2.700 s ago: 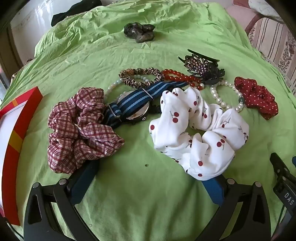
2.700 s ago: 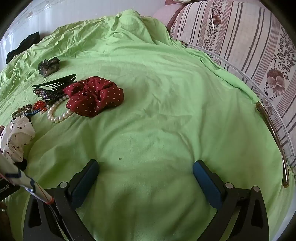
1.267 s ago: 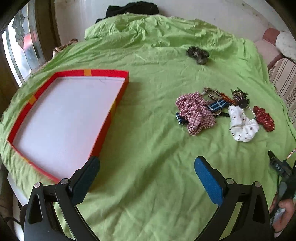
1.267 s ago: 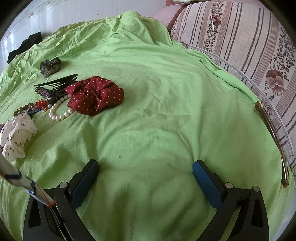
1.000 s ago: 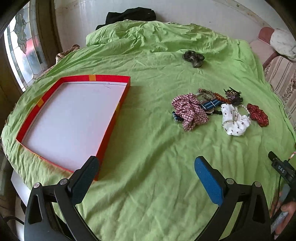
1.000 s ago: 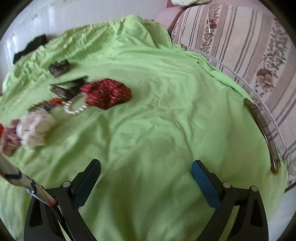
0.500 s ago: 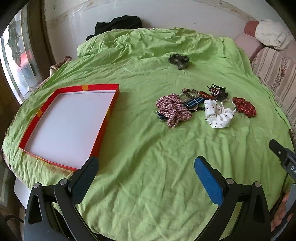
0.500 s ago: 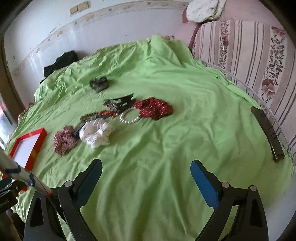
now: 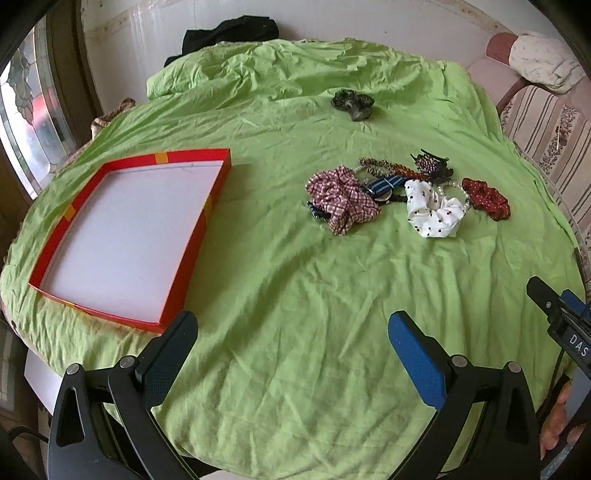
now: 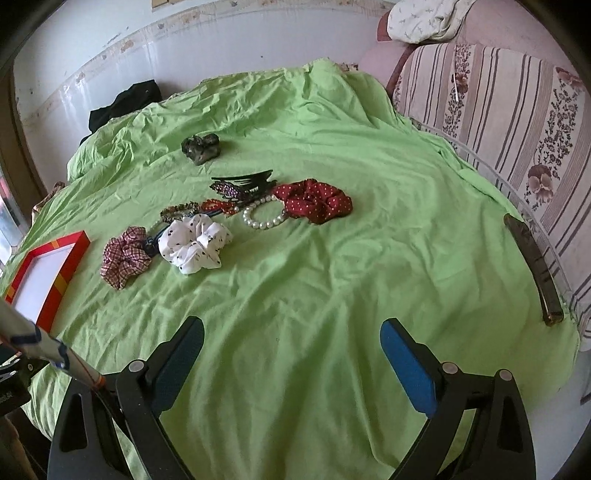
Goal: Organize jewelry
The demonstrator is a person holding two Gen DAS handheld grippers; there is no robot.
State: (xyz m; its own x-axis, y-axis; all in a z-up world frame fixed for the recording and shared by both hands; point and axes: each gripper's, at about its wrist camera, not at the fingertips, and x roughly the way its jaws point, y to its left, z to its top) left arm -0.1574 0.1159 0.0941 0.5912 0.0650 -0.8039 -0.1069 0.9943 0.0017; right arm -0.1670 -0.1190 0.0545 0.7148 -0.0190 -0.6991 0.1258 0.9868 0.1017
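A heap of accessories lies mid-table on the green cloth: a plaid scrunchie, a white cherry-print scrunchie, a red dotted scrunchie, a pearl bracelet, a striped-strap watch, beaded bracelets and a dark claw clip. A shallow red box with a white floor sits to the left. My left gripper and right gripper hover open over the near cloth, well back from the heap, holding nothing.
A dark green scrunchie lies alone farther back. A black garment sits at the far edge by the wall. A striped floral sofa borders the right side, with a dark curved bar at the table's right rim.
Both grippers have pulled back and risen away from the heap, so the whole table and the red box now show. Nothing was picked up; both stayed open.
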